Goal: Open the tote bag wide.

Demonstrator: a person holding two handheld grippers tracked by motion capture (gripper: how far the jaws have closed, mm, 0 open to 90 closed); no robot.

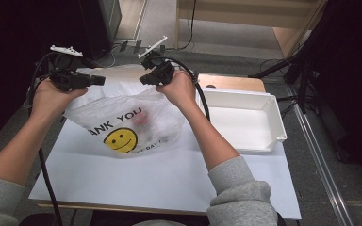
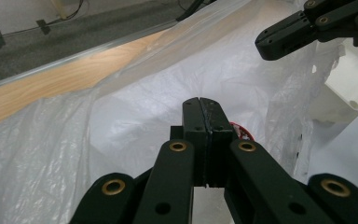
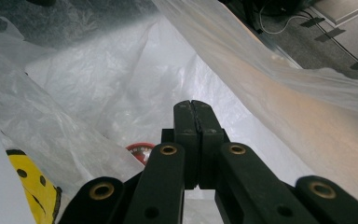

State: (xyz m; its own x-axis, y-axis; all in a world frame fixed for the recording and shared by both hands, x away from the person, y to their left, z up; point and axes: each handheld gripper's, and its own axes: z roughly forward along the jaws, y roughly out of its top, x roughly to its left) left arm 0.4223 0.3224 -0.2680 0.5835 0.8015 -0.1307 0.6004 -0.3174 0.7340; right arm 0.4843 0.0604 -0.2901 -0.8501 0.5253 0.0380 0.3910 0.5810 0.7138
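thin plastic bag held open by its two handles

crinkly white plastic bag [image 1: 122,125] with a yellow smiley and "thank you" print, hanging between both grippers above the white sheet [image 1: 169,179] that covers the table. its bottom looks to rest on or just above the sheet; i cannot tell which.

- left gripper [image 1: 99,80]: jaws pressed flat together in the left gripper view, with bag film all around them. in the high view it meets the bag's left top corner, so it reads as clenched on that handle — though the film between the pads itself is too thin to see.
- right gripper [image 1: 143,80]: same picture, jaws closed tight, at the bag's right top corner, film draped on both sides in the right gripper view.
- something red [image 3: 140,150] lies low inside the bag, seen faintly through the film from above too.
- white tray [image 1: 268,106] sits to the right of the bag, apart from it, with nothing in it.

judgement: the handles are held apart so the mouth stays spread and the load hangs centred — a grip at one corner only would let the bag fold shut or tip. the tray beside it looks like the likely place for the contents.
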